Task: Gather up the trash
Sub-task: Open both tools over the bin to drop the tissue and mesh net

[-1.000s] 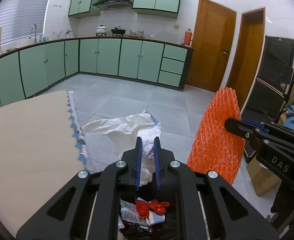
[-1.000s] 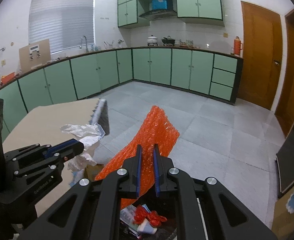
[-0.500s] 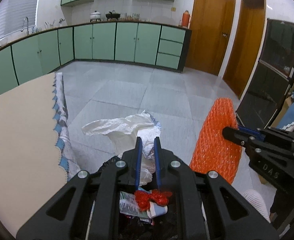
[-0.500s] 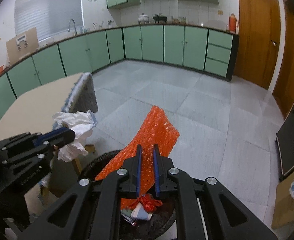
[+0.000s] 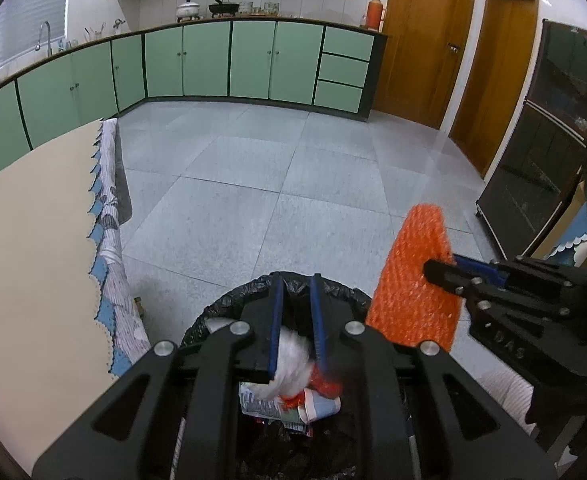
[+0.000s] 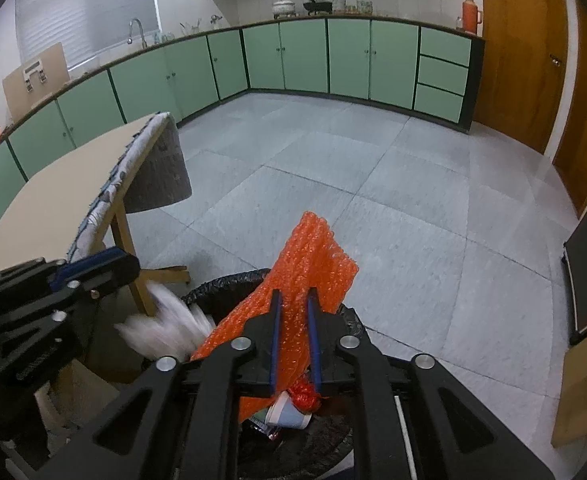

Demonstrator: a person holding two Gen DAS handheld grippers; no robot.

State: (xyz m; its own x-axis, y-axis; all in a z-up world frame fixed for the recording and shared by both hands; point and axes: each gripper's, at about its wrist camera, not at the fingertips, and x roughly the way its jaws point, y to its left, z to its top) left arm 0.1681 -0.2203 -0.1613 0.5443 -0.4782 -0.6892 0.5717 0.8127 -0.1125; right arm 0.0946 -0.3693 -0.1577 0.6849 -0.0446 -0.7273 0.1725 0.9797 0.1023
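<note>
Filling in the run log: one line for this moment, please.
stage: dropping trash | left gripper: opening, white wrapper falling into bin | right gripper: opening, orange bubble wrap between fingers

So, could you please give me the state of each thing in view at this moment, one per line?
Left gripper: jaws just opening, nothing pinched.
White crumpled paper: released, blurred, falling into the bin.
Right gripper: jaws just opening, wrap between them.
Orange bubble wrap: upright, lower end over the bin.
Trash bin: open, black liner, partly filled.
Paper cup: lying in the bin.
</note>
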